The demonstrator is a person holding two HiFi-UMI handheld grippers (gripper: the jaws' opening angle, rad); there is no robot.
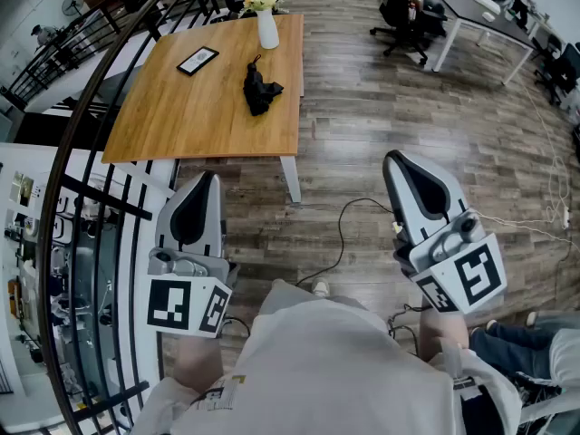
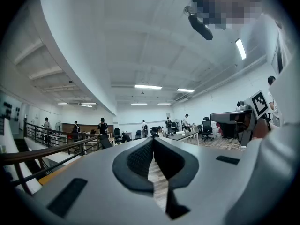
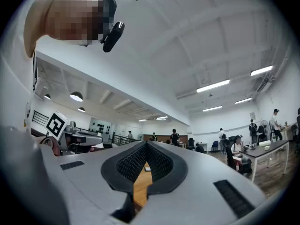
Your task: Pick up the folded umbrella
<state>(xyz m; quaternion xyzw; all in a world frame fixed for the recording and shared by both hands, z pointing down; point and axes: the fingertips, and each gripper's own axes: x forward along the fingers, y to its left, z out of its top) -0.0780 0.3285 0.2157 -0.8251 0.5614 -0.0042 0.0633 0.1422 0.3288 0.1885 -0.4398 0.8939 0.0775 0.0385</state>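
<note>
Well ahead of both grippers: folded umbrella (image 1: 260, 89) lies on table (image 1: 163, 125), untouched | left gripper (image 1: 207, 181) jaws together, empty | right gripper (image 1: 396, 159) likewise | progress judged nil: approach, grasp, lift all outstanding.

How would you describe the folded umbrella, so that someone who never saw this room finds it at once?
Find the big wooden table ahead of the person. The folded umbrella lies on its far right part, just in front of the white vase. It is the only crumpled black bundle there; the flat black frame lies further left.
</note>
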